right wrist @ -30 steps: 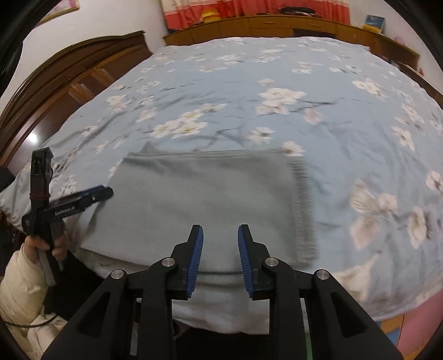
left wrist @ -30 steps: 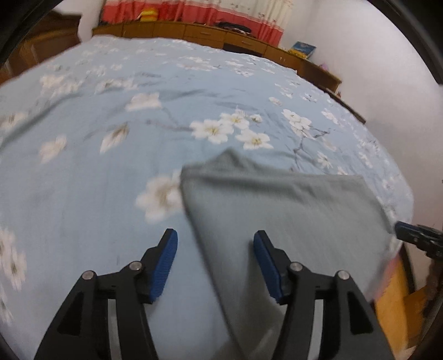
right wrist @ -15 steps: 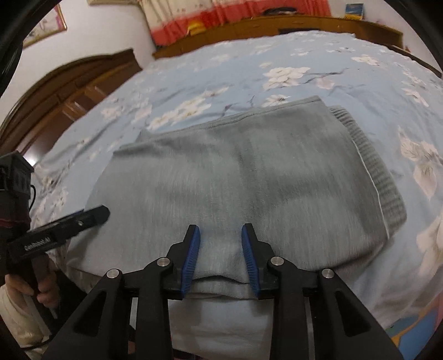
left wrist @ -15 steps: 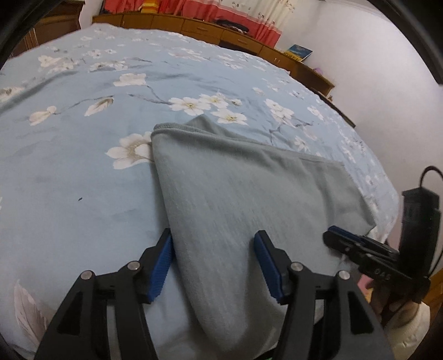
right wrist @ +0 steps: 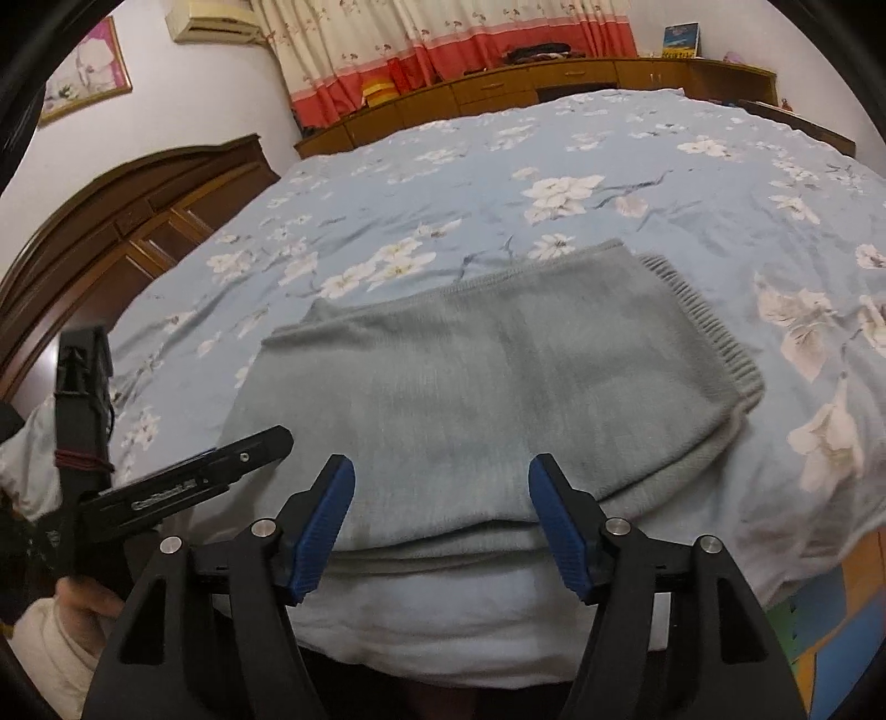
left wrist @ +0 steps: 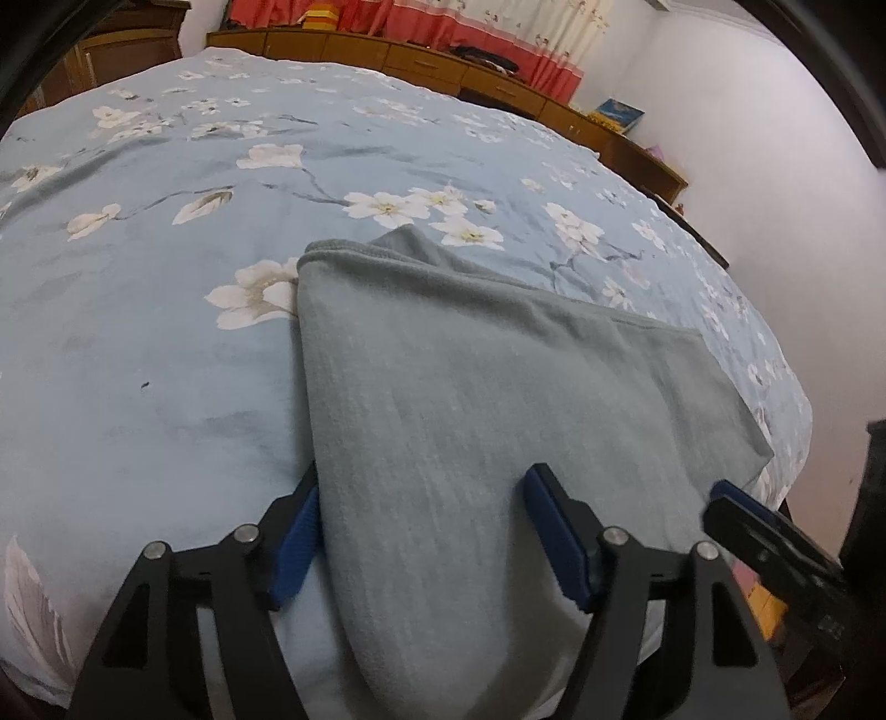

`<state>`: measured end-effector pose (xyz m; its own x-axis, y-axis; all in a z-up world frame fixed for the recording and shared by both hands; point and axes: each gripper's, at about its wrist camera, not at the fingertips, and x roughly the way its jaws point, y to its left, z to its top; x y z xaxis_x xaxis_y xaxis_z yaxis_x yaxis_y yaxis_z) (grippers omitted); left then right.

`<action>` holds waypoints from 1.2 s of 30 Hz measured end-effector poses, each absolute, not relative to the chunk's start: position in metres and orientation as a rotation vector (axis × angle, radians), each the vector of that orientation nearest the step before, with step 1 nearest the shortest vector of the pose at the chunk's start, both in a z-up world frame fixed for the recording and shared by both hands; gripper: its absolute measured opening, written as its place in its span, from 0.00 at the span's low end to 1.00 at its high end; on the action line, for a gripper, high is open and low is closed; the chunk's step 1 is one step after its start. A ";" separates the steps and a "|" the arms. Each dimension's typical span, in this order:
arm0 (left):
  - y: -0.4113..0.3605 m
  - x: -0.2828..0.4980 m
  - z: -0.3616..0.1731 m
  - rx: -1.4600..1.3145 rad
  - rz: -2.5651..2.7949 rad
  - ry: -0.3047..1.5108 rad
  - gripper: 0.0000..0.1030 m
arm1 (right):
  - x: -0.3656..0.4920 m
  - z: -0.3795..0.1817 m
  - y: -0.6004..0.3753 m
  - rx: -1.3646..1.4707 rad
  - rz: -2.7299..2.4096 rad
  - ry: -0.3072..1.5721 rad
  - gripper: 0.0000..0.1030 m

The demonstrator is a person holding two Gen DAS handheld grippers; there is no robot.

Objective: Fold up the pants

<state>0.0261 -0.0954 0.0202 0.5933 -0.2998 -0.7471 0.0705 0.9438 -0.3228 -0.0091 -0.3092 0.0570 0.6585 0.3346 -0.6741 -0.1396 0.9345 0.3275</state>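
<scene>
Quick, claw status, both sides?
Left claw: open, empty, over the folded pants.
Right claw: open, empty, at the pants' near edge.

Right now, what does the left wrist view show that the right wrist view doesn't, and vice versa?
Left wrist only: the pants' plain left edge against the bedspread, with the left claw open across that edge, one finger on each side.

Right wrist only: the ribbed waistband at the pants' right end, the dark headboard, an air conditioner and a framed picture on the wall, and the right claw open over the near fold.

Both: the gray folded pants on the blue floral bedspread, red-and-cream curtains, and wooden cabinets.
</scene>
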 end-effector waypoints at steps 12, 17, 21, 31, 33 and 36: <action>-0.083 0.016 0.053 -0.363 -0.257 0.845 0.17 | -0.026 0.077 -0.342 0.355 0.270 0.769 0.65; -0.093 0.013 0.085 -0.303 -0.294 0.817 0.17 | -0.027 0.088 -0.353 0.321 0.215 0.773 0.65; -0.106 0.014 0.105 -0.244 -0.311 0.819 0.17 | -0.030 0.094 -0.363 0.332 0.216 0.758 0.65; -0.182 0.038 0.144 -0.075 -0.396 0.864 0.17 | -0.028 0.109 -0.389 0.352 0.214 0.725 0.65; -0.201 0.044 0.145 -0.053 -0.417 0.874 0.17 | -0.026 0.108 -0.395 0.352 0.207 0.731 0.65; -0.229 0.054 0.138 -0.033 -0.462 0.898 0.17 | -0.025 0.105 -0.406 0.353 0.179 0.743 0.65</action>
